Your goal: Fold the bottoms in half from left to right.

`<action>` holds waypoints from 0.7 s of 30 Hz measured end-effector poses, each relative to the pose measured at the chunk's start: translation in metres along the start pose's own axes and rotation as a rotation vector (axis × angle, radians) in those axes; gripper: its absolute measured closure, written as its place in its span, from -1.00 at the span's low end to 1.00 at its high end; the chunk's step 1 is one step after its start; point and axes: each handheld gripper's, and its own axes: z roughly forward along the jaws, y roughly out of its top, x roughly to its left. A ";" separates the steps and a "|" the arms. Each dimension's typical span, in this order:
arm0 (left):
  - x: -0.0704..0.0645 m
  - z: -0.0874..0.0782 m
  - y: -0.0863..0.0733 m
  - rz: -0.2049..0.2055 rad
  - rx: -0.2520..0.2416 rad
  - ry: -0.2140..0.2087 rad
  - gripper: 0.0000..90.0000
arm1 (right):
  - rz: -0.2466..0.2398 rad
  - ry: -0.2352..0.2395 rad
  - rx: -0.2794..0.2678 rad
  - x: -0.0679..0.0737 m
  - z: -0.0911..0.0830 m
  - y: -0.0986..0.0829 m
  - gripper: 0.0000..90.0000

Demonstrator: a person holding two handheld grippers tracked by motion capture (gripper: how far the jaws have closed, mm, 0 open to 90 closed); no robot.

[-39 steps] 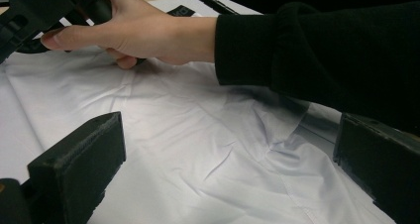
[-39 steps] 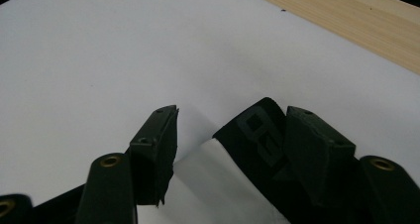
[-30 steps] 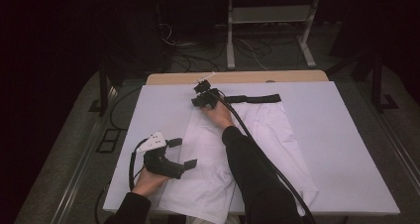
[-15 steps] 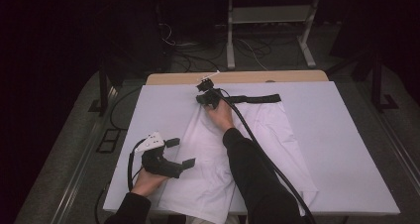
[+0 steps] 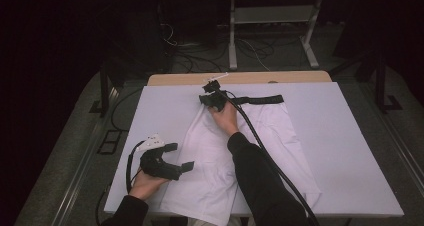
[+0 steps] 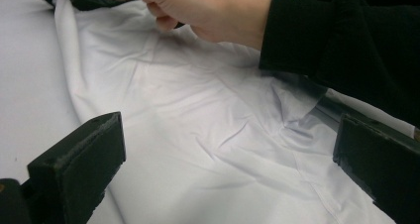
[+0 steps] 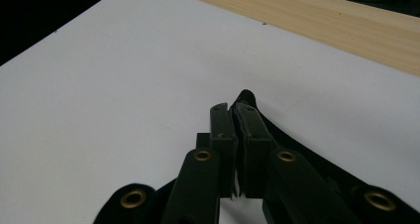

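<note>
- White garment [image 5: 235, 151] lies spread flat on the white table cover [image 5: 350, 151], its black waistband [image 5: 260, 99] at the far end, near the wooden table edge [image 5: 280, 77].
- Right gripper [image 5: 212, 97] sits at the far left corner of that waistband, right hand [image 5: 225, 117] resting on the cloth just behind it.
- In the right gripper view the jaws are pressed together, and a tip of black band [image 7: 246, 96] pokes out just past them: they are pinching the waistband corner.
- Left gripper [image 5: 175, 158] is down at the near left of the table, held in the left hand [image 5: 145, 183], just beside the garment's left edge.
- Its jaws stand wide apart; in the left gripper view the white cloth [image 6: 208, 135] lies between and beyond them, with nothing clamped.
- That view also catches the right hand [image 6: 198, 11] and dark sleeve [image 6: 341, 45] across the top.
- Hard to read: whether the left jaws touch the cloth or hover just over it, I cannot tell.
- The near hem of the garment runs off the table edge and is cut off at the bottom of the high view; the right arm and trailing cable [image 5: 270, 156] cover a strip of the cloth.
- How much band sits inside the right jaws is hidden by the jaws themselves.
</note>
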 end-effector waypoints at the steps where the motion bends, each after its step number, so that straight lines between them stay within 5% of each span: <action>1: 0.000 -0.002 0.000 -0.008 0.008 -0.002 -1.00 | 0.002 0.002 -0.006 0.000 -0.001 -0.001 0.90; 21: -0.005 -0.019 -0.013 -0.074 0.147 -0.013 -1.00 | -0.034 -0.003 -0.081 0.000 -0.019 -0.011 0.90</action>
